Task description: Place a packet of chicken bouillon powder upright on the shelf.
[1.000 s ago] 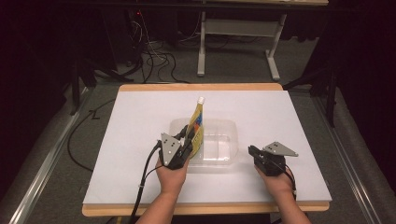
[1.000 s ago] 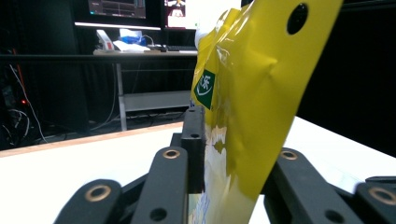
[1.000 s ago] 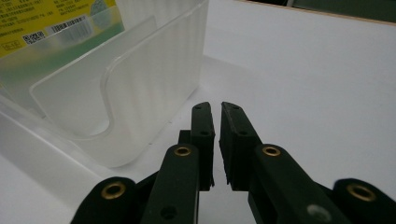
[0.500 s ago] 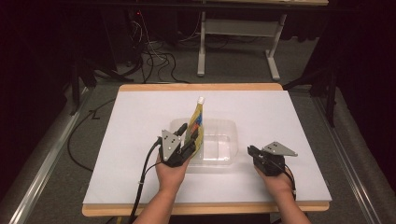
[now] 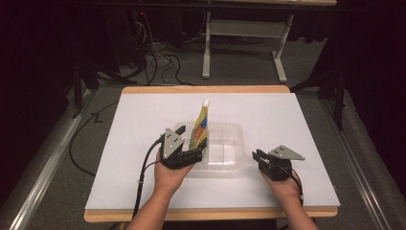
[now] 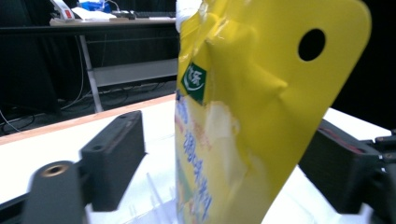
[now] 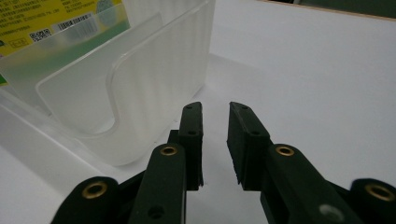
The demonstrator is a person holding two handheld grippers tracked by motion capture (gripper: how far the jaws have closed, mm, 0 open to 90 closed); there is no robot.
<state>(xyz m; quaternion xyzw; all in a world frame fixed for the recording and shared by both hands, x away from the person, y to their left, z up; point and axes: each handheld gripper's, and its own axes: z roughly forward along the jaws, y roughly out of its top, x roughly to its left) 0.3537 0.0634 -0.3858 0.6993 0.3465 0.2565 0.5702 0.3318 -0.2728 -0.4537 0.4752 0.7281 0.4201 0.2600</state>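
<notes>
The white desk (image 5: pixel 143 120) spreads out under both hands, and just ahead of the left claw (image 5: pixel 191 143) sits the clear plastic bin (image 5: pixel 225 163), with the right claw (image 5: pixel 256 155) resting low just off its other end. Standing up out of the bin's near-left corner is the yellow spout pouch (image 5: pixel 201 125), and it sits right between the left claw's jaws: the left gripper view has a black jaw well off on either side of the pouch (image 6: pixel 243 116), neither pressing in, so that claw reads as released around it rather than clamped. The right claw (image 7: pixel 215 126) is empty, jaws a narrow gap apart, nothing between them, the bin wall (image 7: pixel 154 70) just ahead and to its left. The worry here, as I judge it: the pouch is tall, soft and leaning, so with no squeeze on it, it could flop over the rim or slump into the bin, and a jaw brushing it on the way out could tip it. The high view gives the pouch's white cap (image 5: pixel 206 102); the right gripper view alone catches printed label text through the frosted wall.
</notes>
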